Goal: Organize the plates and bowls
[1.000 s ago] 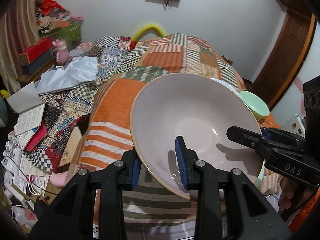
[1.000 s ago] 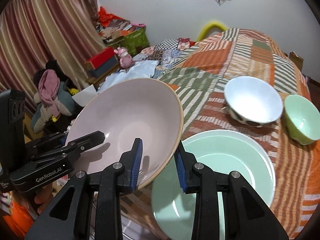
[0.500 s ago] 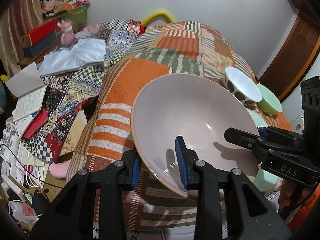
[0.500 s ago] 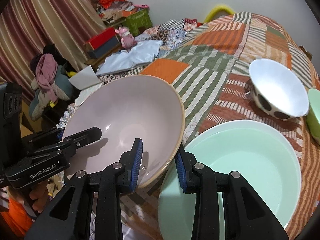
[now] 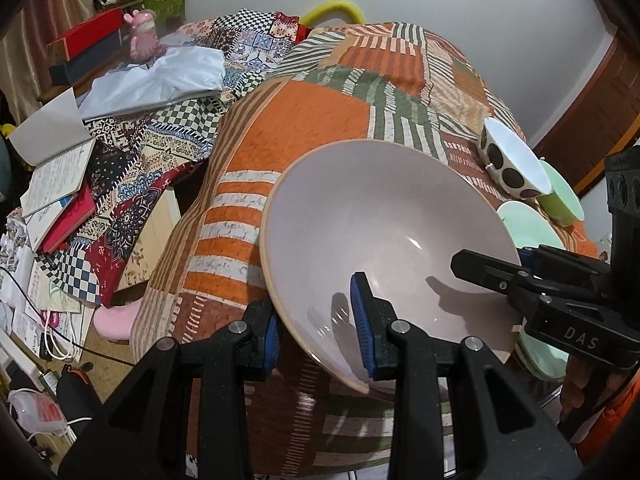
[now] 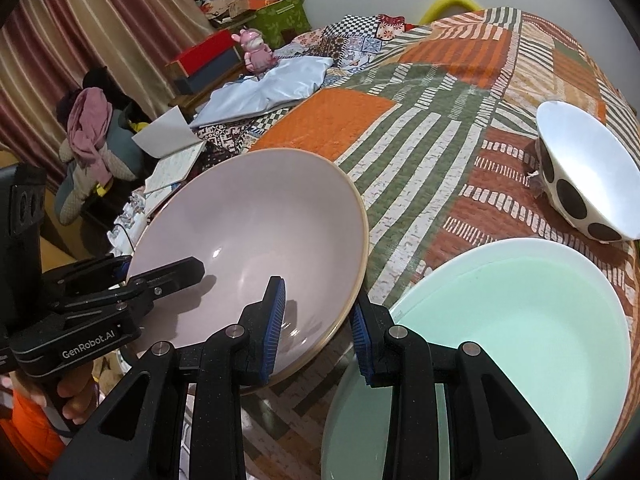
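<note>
Two grippers clamped on one pink bowl (image 5: 384,236), left gripper (image 5: 318,326) and right gripper (image 6: 318,326) pinching opposite rims, bowl tilted, mouth upward, held over the patchwork bedspread's (image 6: 432,120) near edge, beside the mint plate (image 6: 520,320).

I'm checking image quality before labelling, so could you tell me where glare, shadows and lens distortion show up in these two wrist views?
Left wrist: small glints and the grippers' finger shadows inside the pink bowl; the patchwork cloth bulges with fisheye curvature. Right wrist: one glint in the bowl, soft sheen on the mint plate, dark vignette at the corners; both views sharp.
</note>
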Demonstrator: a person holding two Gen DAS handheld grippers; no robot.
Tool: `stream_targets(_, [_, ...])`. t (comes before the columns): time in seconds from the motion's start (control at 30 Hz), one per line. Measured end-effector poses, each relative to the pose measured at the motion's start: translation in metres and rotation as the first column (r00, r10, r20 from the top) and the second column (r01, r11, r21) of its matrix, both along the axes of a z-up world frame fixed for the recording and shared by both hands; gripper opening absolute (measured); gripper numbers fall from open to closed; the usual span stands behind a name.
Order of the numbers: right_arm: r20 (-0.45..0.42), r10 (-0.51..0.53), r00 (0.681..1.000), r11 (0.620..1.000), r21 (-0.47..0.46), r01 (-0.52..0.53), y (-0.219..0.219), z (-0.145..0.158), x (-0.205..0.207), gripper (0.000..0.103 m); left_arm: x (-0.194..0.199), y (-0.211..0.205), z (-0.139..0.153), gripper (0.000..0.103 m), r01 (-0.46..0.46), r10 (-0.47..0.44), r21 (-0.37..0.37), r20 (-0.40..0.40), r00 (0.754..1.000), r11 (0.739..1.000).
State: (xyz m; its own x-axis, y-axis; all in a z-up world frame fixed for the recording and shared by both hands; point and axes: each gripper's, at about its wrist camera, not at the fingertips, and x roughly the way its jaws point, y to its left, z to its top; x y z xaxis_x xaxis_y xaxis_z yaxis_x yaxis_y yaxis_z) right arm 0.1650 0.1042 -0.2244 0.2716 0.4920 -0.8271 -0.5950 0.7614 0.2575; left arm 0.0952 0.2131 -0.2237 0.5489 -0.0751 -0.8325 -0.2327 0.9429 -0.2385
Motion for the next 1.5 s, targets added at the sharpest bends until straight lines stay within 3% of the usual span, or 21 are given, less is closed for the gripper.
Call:
stream_targets(0.3, [0.003, 0.008, 1.000, 1.000, 0.002, -0.008, -0.004, 0.003, -0.002, 0.029, -0.002, 0.002, 0.004, 0.032, -0.016, 0.016, 0.006, -0.003, 1.000, 1.000])
stream_targets(0.63, [0.087, -0.046, 0.995, 0.998, 0.043, 0.043, -0.035, 0.032, -0.004, 0.029, -0.012, 0.002, 0.046, 0.032, -0.054, 0.047, 0.081, 0.089, 0.995, 0.995])
stream_targets(0.83, [0.137, -0.101, 0.985, 0.994, 0.058, 0.093, -0.060, 0.049, 0.000, 0.030, -0.006, -0.021, 0.067, 0.032, -0.014, -0.001, 0.114, 0.133, 0.991, 0.993])
stream_targets(1.2, [0.189, -0.218, 0.958, 0.975, 0.079, 0.206, -0.118, 0.067, 0.013, 0.030, 0.031, -0.078, 0.092, 0.048, 0.093, -0.120, 0.152, 0.181, 0.976, 0.984])
stream_targets(1.33, [0.200, -0.259, 0.945, 0.966, 0.077, 0.248, -0.139, 0.068, 0.021, 0.037, 0.052, -0.097, 0.093, 0.054, 0.129, -0.154, 0.147, 0.178, 0.972, 0.981])
stream_targets(1.5, [0.211, -0.299, 0.931, 0.954, 0.073, 0.290, -0.162, 0.070, 0.027, 0.038, 0.079, -0.115, 0.091, 0.058, 0.158, -0.179, 0.135, 0.164, 0.970, 0.978])
